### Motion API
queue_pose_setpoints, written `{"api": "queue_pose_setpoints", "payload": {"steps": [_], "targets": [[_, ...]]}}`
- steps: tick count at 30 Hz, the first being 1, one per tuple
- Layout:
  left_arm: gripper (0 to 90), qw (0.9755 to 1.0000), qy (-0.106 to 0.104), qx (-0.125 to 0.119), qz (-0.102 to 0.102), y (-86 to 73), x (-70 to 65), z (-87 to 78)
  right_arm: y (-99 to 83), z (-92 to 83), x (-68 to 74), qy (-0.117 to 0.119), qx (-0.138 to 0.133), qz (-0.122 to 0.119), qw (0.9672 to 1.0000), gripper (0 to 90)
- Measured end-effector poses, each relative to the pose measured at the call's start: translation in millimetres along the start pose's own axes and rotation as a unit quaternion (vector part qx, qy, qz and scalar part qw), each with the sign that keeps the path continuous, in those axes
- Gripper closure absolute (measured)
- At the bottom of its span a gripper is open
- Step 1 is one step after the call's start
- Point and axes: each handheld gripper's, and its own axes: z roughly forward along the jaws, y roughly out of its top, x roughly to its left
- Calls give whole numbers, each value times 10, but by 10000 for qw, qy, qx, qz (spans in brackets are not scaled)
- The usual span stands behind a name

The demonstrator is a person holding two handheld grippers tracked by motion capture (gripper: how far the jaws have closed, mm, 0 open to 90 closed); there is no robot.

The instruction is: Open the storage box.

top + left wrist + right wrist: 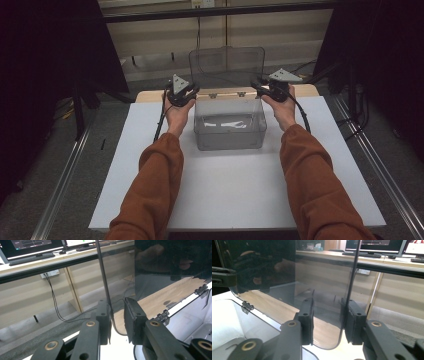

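A clear plastic box (230,131) stands on the white board (230,190), its clear lid (226,65) swung up on the back hinges (226,94). My left gripper (192,92) is at the lid's lower left corner. In the left gripper view the lid's side edge (105,290) runs between the jaws of the left gripper (117,315), close against the left one, with a gap to the other. My right gripper (256,86) is at the lid's lower right corner. In the right gripper view the lid (287,277) passes between the jaws of the right gripper (327,315), its edge by the right one; the jaws stand apart.
A wooden tabletop strip (150,96) shows behind the white board. Metal rails (65,175) run along the floor on both sides. A desk with monitors (30,247) stands beyond the table. Dark curtains (45,60) flank the scene.
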Motion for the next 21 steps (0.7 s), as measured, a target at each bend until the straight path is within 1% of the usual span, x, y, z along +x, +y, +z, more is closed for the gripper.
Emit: {"api": "queue_pose_setpoints", "payload": {"steps": [3,5,7,10,11,16,21], "targets": [[747,10000,-7,-6,-43,3,2,6,-5,13,-6,-23,11,25,10000,615],[746,10000,-12,24,-23,3,9,4,-18,25,-12,-38,26,30,10000,616],[744,10000,-2,8,-66,-2,5,10,-28,32,-17,-27,32,75,10000,614],[733,9999,18,27,-101,-8,-6,22,-40,41,-25,-16,58,37,10000,613],[730,9999,21,23,-126,-7,-9,26,-43,40,-27,-24,89,62,9999,612],[722,9999,14,72,-110,-6,-1,35,-70,55,-28,-33,138,99,9999,605],[714,9997,-3,90,-209,-8,7,55,-87,76,-39,-39,146,97,9998,608]]}}
